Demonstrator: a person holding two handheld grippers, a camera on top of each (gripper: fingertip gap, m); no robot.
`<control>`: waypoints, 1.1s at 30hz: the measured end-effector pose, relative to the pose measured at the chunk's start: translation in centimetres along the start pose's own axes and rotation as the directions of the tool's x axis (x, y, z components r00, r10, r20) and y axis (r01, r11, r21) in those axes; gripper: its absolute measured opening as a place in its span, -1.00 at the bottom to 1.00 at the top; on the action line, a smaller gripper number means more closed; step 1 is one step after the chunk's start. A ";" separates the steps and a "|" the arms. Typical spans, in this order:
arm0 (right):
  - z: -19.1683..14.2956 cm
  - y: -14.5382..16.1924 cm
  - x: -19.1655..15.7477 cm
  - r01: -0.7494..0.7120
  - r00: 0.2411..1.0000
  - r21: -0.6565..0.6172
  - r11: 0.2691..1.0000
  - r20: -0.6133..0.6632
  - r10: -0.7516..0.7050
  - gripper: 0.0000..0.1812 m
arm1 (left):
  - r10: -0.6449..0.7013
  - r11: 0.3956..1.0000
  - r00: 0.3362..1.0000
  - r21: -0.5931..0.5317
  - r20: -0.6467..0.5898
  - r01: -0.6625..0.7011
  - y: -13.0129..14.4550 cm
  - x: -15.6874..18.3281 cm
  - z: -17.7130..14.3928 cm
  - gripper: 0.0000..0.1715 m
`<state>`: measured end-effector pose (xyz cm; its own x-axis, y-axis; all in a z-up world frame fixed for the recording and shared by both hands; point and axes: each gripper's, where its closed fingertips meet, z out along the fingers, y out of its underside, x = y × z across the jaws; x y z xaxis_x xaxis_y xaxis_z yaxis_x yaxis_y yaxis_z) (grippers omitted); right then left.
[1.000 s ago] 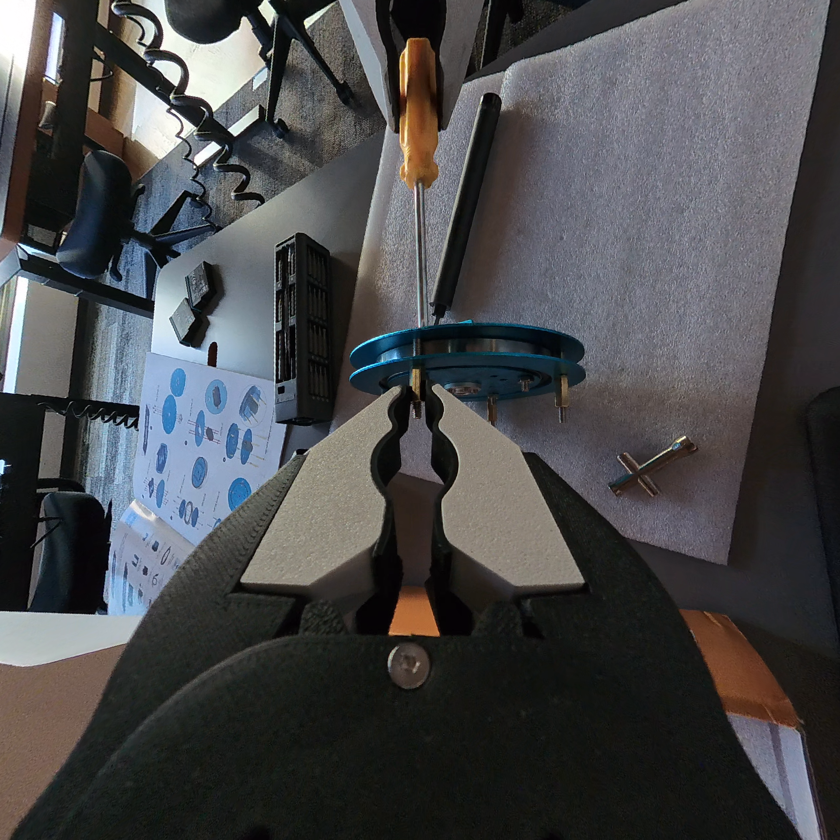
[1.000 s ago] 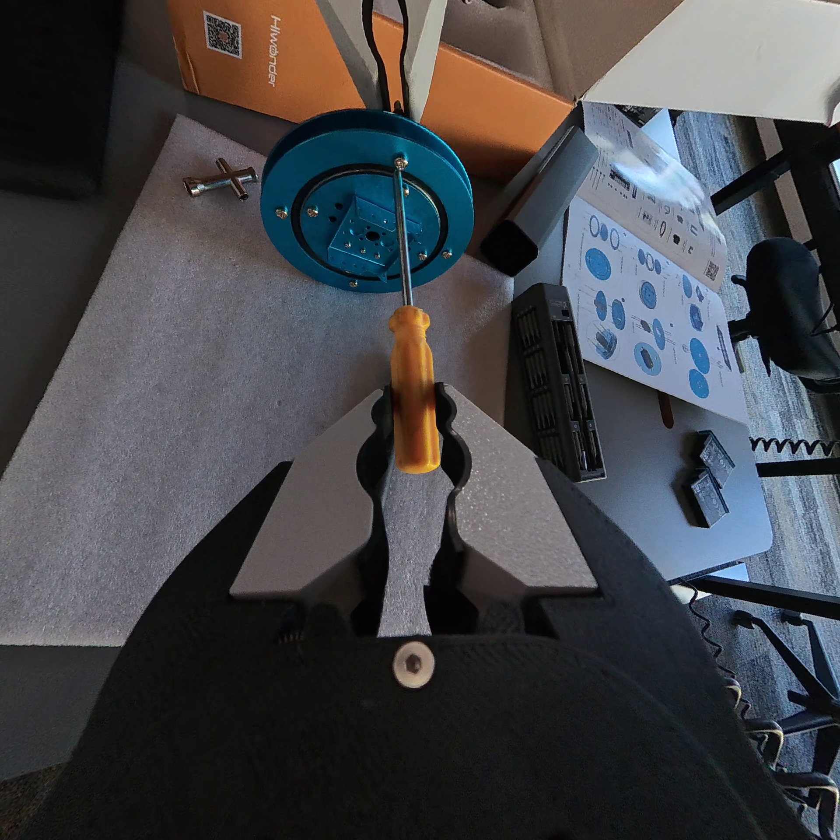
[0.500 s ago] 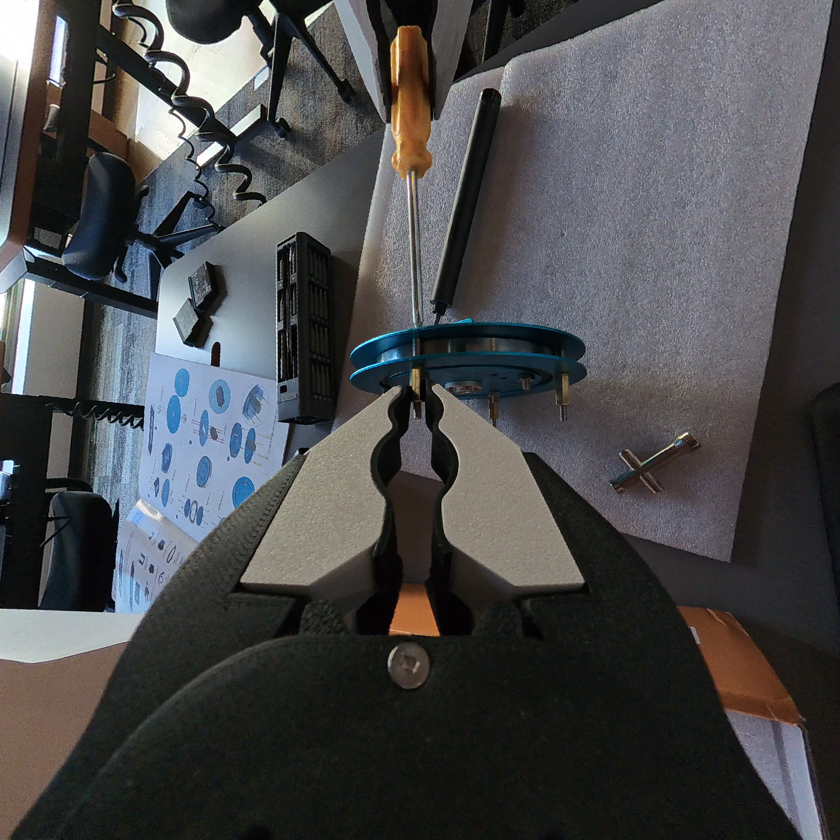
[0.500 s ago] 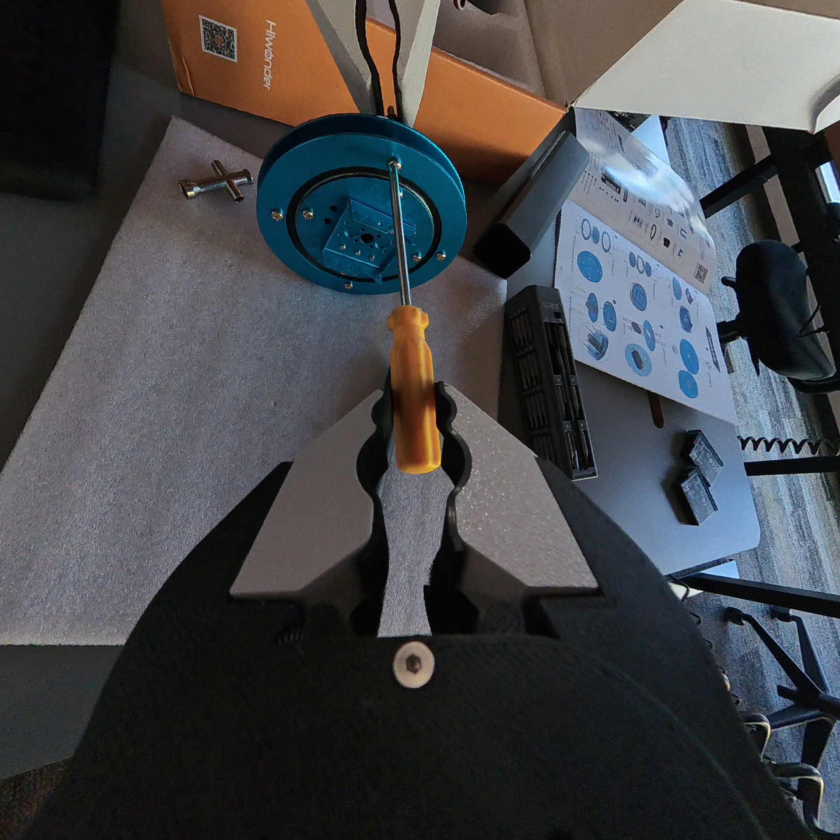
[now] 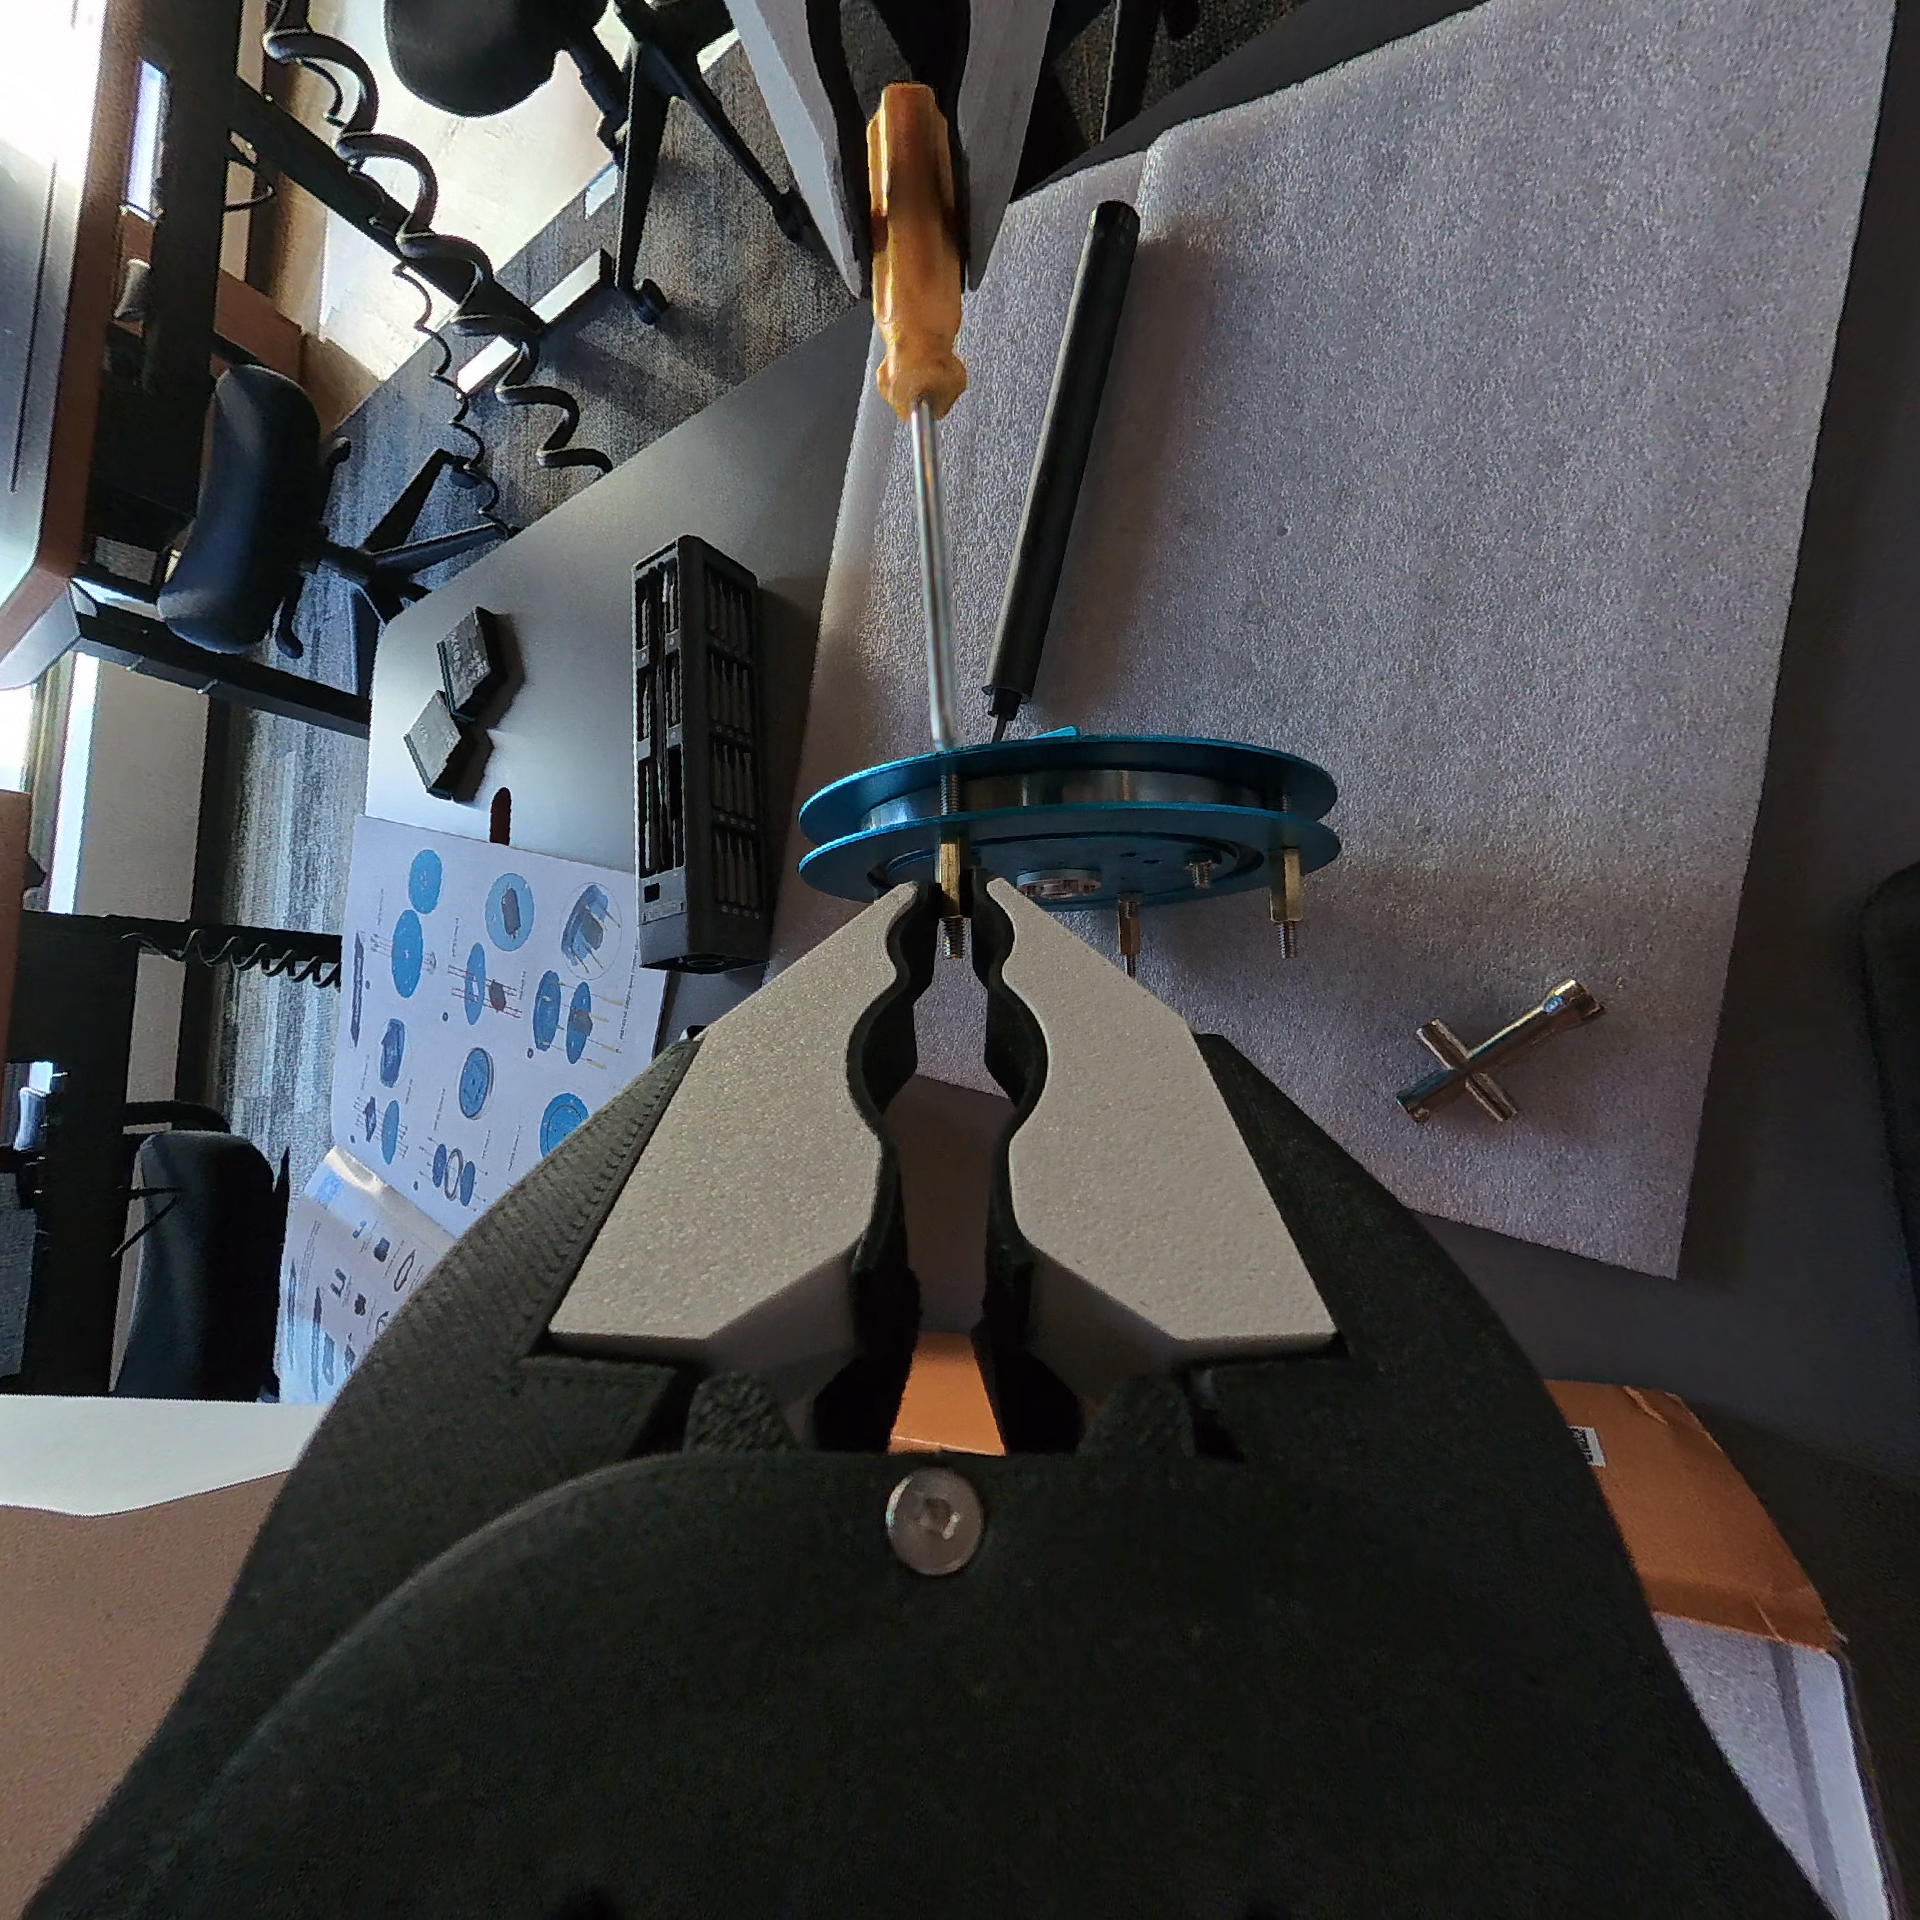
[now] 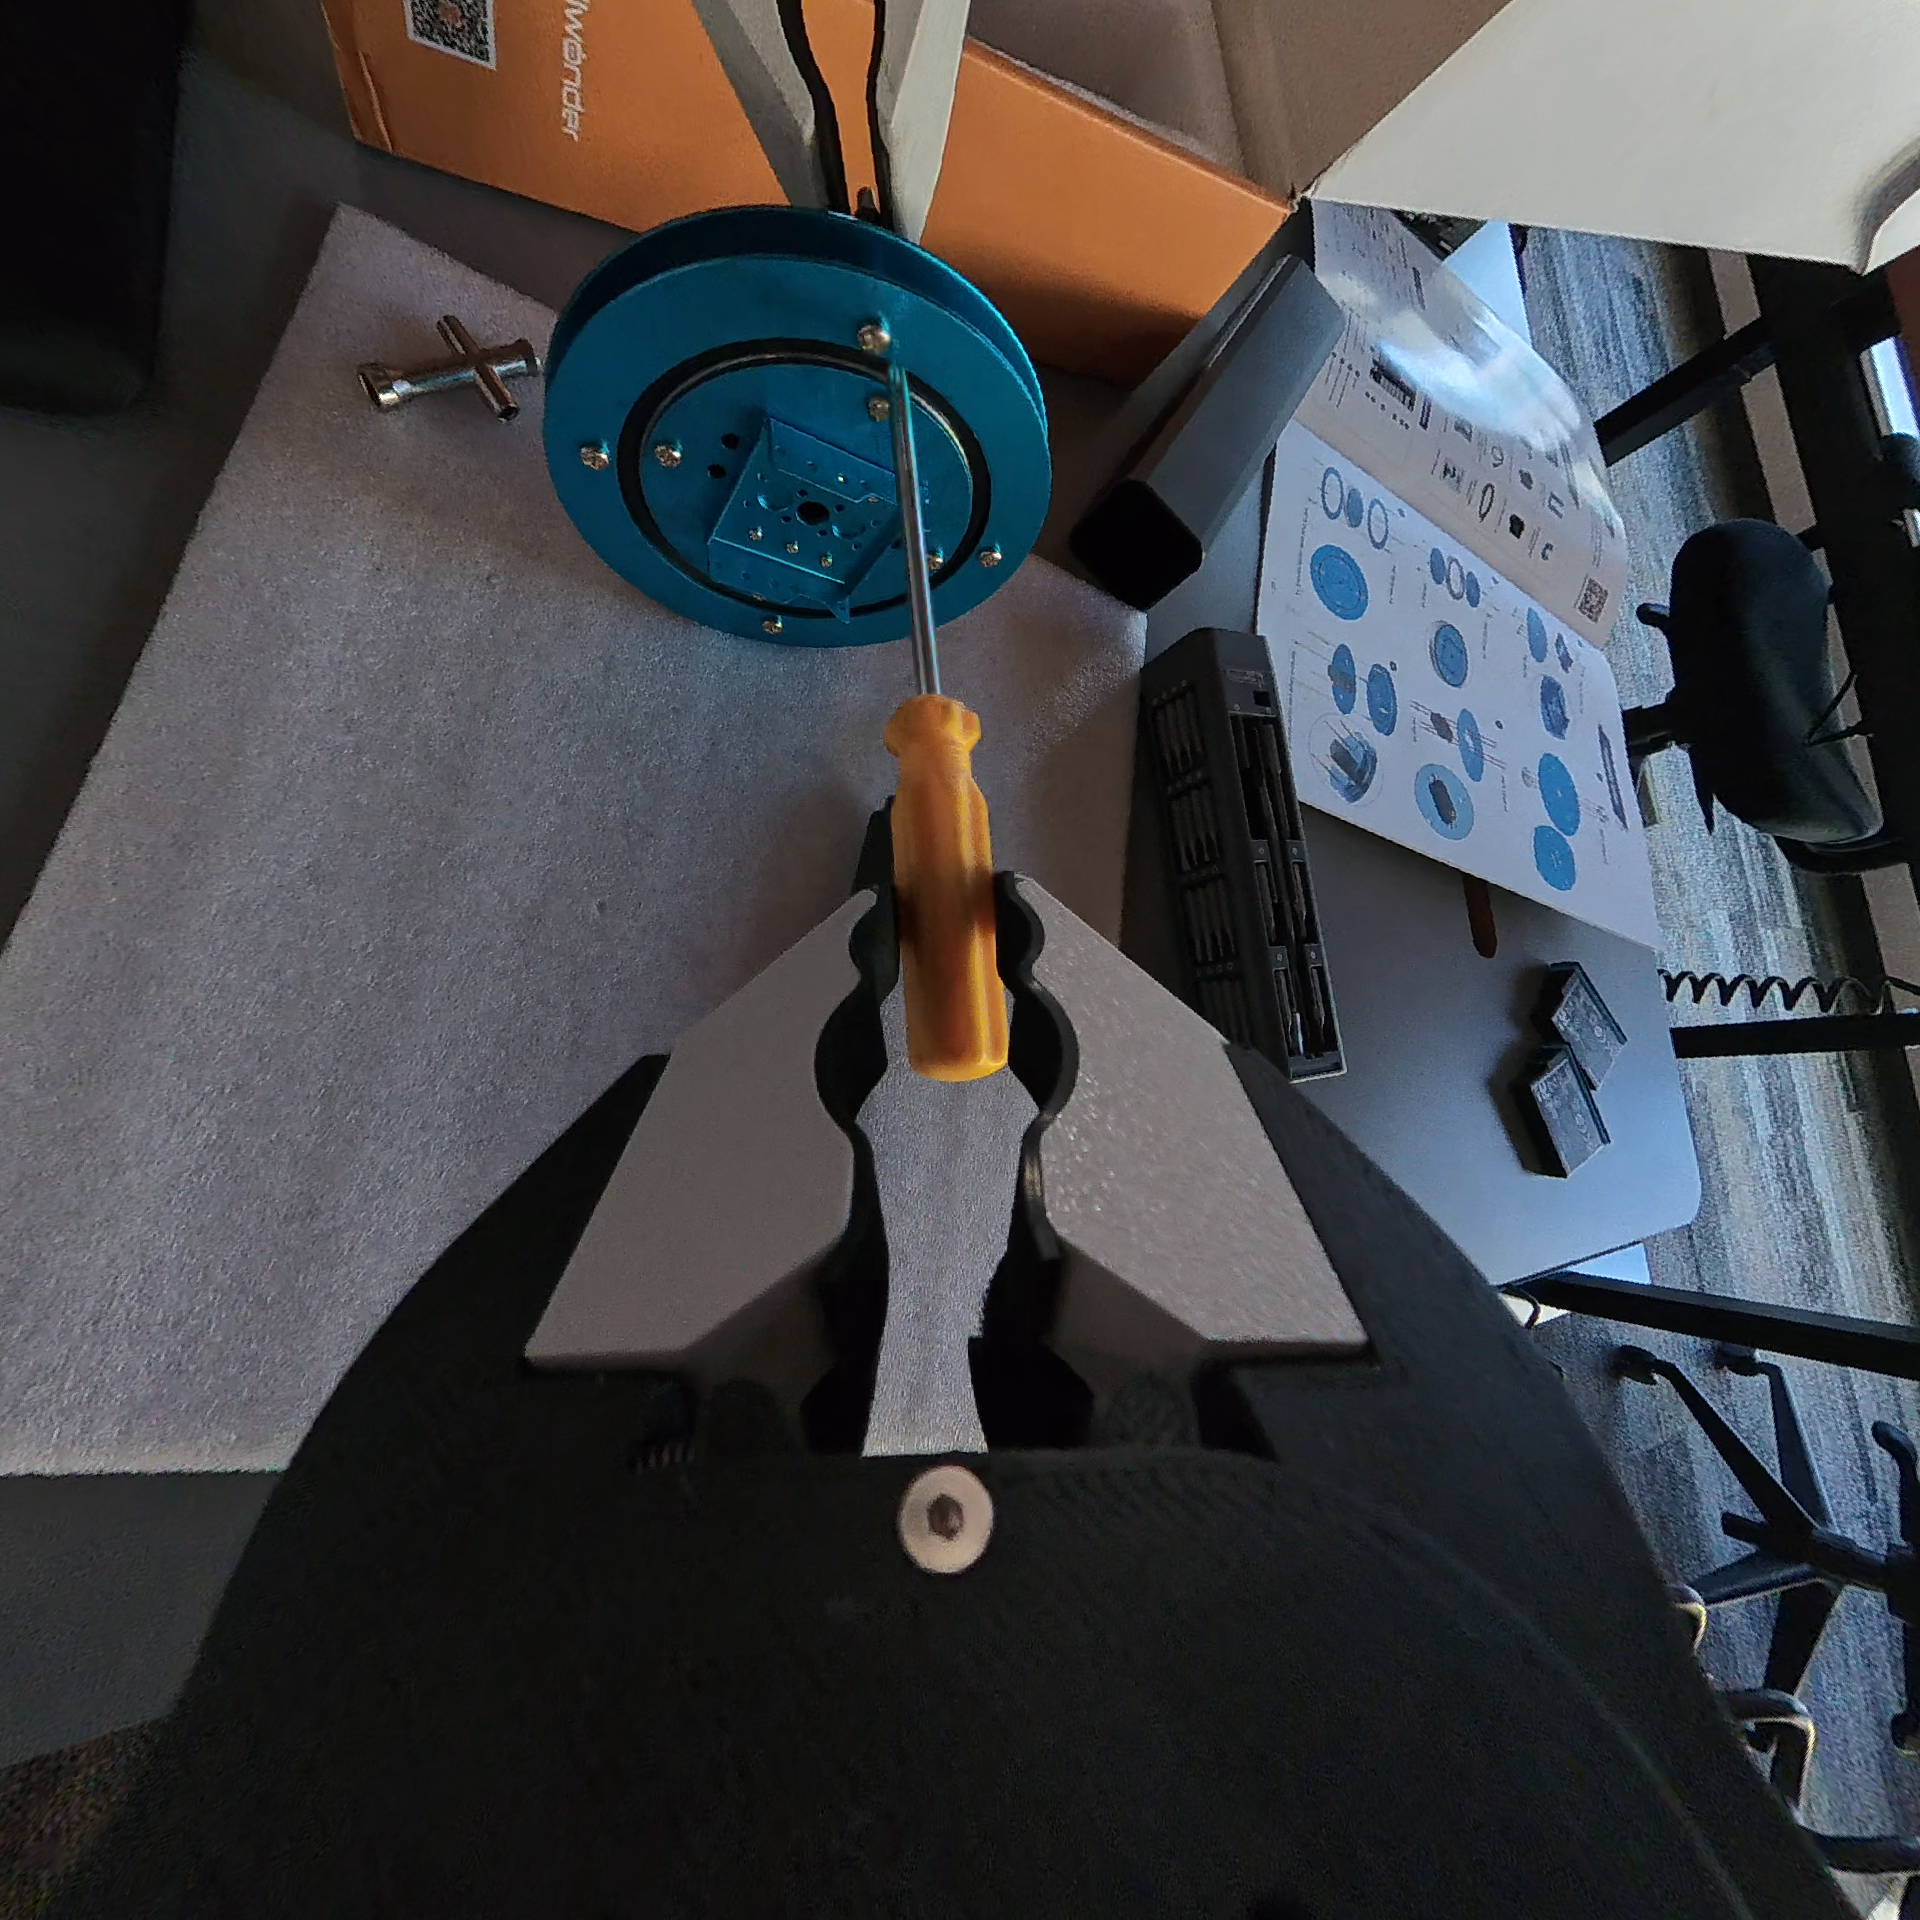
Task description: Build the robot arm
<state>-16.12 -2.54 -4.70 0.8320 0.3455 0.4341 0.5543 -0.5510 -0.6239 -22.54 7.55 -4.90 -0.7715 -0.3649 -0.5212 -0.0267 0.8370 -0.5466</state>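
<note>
the right gripper is clamping the orange handle of a screwdriver between its fingertips, with the jaws closed only as far as the handle allows. the steel shaft is reaching forward to a screw on the rim of the blue disc assembly, which is standing on edge on the grey foam mat. the left gripper is pinching a brass standoff on the opposite face of the same assembly, with its jaws nearly closed and only a narrow gap showing beside the standoff. a black rod-shaped tool is lying on the mat beyond the discs, and a metal cross wrench is lying on the mat near the assembly but apart from it. a black bit case and illustrated instruction sheets are sitting on the grey table beside the mat, and an orange cardboard box is standing behind the assembly.
</note>
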 end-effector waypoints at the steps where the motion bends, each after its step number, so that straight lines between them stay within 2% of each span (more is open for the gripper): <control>1: 0.1 0.1 0.1 0.000 1.000 -0.004 1.000 -0.001 0.000 -0.81 | 0.000 1.000 1.000 0.001 -0.001 0.000 0.0 0.0 0.0 -0.95; 24: -0.6 -1.1 -0.3 0.023 1.000 0.027 0.999 -0.010 -0.023 -0.81 | 0.003 1.000 1.000 -0.014 0.002 -0.003 0.1 0.0 0.0 -0.95; 27: -1.1 -1.6 -0.3 0.071 0.995 0.022 0.997 -0.074 -0.069 -0.81 | -0.007 1.000 1.000 -0.028 -0.003 0.007 0.2 -0.1 -0.1 -0.95; 31: -1.4 -1.8 -0.4 0.245 0.939 -0.044 0.968 -0.240 -0.249 -0.81 | -0.001 1.000 1.000 -0.016 0.003 0.001 0.1 0.0 0.0 -0.95; 33: -1.5 -1.9 -0.9 0.232 0.939 -0.042 0.972 -0.250 -0.235 -0.81 | 0.012 1.000 1.000 -0.019 0.013 -0.011 0.1 0.0 0.0 -0.95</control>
<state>-17.92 -2.94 -2.94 0.6451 0.2642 0.7170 0.7308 -0.4873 -0.4780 -22.55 7.69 -4.94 -0.7634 -0.3605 -0.5359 -0.0301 0.8486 -0.5281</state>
